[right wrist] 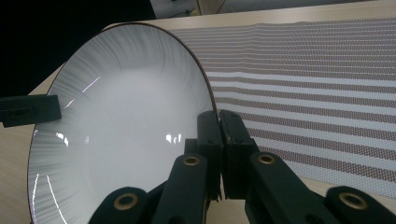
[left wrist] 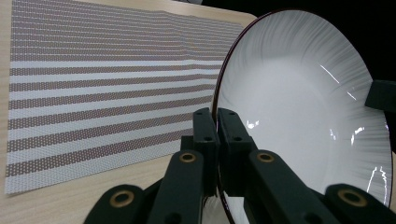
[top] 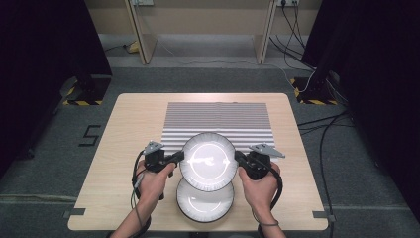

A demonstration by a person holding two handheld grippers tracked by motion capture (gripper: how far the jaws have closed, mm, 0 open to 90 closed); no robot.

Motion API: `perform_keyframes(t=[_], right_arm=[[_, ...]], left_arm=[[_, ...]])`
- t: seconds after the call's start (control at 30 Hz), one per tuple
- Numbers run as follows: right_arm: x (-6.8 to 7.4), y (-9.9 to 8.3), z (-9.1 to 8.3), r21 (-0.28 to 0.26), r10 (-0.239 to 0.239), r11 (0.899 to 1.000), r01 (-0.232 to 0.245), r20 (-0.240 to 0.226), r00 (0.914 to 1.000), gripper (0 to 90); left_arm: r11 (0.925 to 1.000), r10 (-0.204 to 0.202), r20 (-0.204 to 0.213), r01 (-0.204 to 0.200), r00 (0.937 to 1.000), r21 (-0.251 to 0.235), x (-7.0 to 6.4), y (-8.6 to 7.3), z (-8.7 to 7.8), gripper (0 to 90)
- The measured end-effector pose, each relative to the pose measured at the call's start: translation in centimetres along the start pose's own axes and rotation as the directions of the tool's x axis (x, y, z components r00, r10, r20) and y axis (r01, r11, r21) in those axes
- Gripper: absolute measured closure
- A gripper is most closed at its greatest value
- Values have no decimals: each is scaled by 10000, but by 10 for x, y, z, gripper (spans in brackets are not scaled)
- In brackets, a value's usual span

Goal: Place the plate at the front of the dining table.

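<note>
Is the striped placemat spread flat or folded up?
Spread flat: the striped placemat lies open on the table, all stripes showing, with faint crease lines visible in the left gripper view.

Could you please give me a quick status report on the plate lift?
Left gripper and right gripper shut on opposite rims of upper plate. Plate lifted, overlapping lower plate. Striped placemat ahead, nothing on it.

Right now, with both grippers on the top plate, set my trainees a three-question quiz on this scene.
1. True or false: the left gripper is shut on the upper plate rim.
2. What lies behind the plates? A. striped placemat B. towel C. tray
3. How many plates are there, counting the lower plate?

Key: 1 true, as the right gripper does opposite; 2 A; 3 two.
</note>
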State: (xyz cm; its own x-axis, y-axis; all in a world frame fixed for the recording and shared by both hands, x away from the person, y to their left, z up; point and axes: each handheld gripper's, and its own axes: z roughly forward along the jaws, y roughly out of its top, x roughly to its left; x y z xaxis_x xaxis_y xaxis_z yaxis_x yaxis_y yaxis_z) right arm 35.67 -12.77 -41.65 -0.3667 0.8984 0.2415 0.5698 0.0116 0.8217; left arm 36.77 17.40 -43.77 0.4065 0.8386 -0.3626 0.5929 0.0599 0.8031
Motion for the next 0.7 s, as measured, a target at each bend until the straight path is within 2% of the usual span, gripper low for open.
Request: perform_keyframes(t=[0.7], right_arm=[[-3, 14, -1, -271, -80, 9996, 83, 129, 9999, 884]], left_arm=[[9998, -4, -23, 4, 10000, -176, -3, 13, 4, 865]])
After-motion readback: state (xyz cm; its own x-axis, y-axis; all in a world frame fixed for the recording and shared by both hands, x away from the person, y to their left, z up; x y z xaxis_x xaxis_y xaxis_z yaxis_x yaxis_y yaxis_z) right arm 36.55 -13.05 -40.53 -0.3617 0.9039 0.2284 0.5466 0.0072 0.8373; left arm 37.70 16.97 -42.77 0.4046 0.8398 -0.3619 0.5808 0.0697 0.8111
